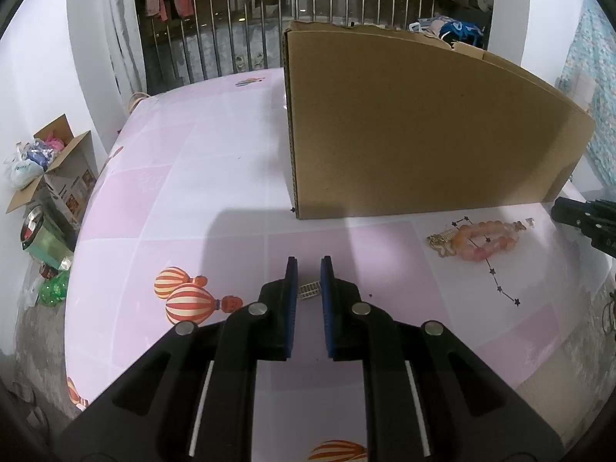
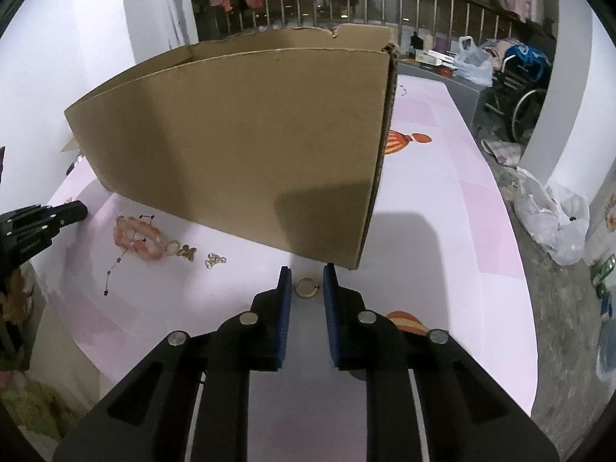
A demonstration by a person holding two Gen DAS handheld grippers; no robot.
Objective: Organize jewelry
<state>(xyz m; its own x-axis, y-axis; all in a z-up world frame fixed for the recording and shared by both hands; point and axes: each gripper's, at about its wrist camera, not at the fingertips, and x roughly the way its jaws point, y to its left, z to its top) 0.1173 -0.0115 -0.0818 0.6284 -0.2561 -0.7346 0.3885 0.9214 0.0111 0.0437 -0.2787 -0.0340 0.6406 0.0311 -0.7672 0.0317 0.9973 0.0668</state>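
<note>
A cardboard box stands on the pink table; it also shows in the right wrist view. My left gripper is open, its jaws on either side of a small white ladder-like piece lying on the table. My right gripper is open around a gold ring on the table, not touching it. A pink bead bracelet with a gold chain lies in front of the box; the bracelet also shows in the right wrist view, with small gold earrings beside it.
The pink tablecloth carries balloon prints. An open carton with bags sits on the floor at the left. White plastic bags and a wheelchair are at the right. Metal railings with hanging clothes stand behind.
</note>
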